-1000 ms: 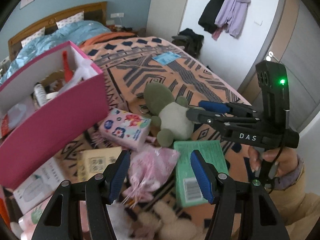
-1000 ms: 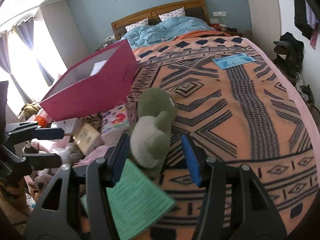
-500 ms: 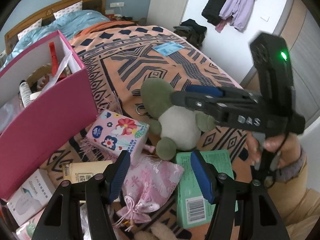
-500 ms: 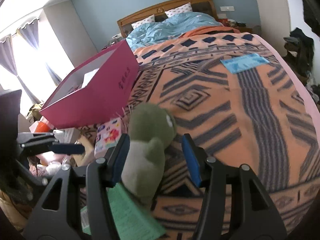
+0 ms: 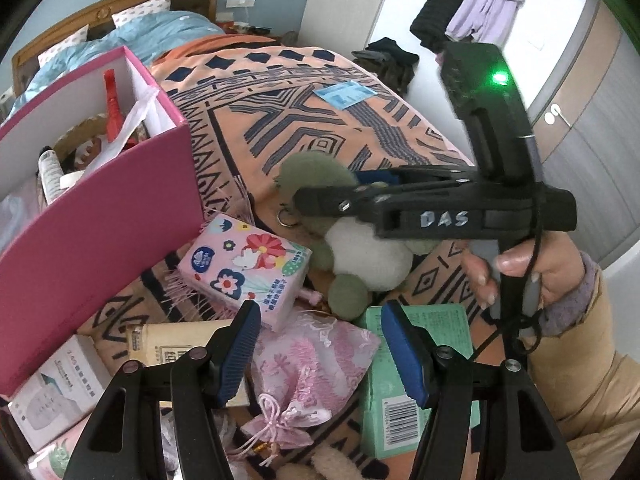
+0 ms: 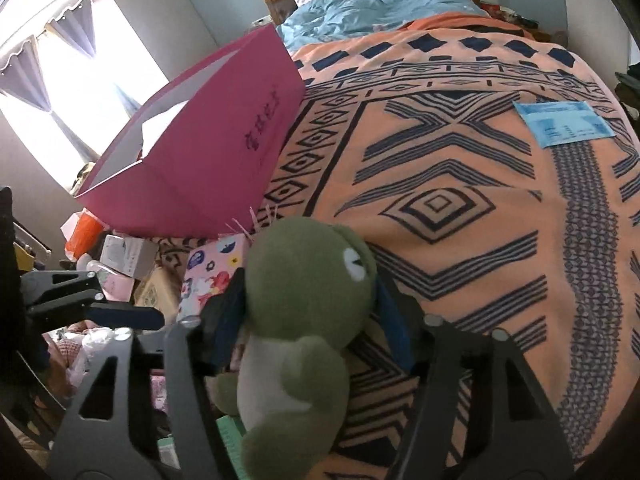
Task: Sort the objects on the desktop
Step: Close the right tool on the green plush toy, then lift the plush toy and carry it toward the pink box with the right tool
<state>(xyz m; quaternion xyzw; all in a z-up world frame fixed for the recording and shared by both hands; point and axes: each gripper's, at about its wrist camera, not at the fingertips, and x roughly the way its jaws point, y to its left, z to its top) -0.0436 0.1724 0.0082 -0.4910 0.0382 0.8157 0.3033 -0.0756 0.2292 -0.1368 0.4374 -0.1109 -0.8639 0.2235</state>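
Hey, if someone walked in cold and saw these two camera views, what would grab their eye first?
Probably the green plush frog, pinched at the head between the right gripper fingers, low in the middle of the right wrist view. Next, the big pink box standing open on the patterned orange blanket, left of the frog. Below it, the open left gripper hovers over a pink pouch amid scattered packets.

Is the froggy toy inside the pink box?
No, the green frog plush is outside the pink box, pinched at its head by the right hand-held gripper.
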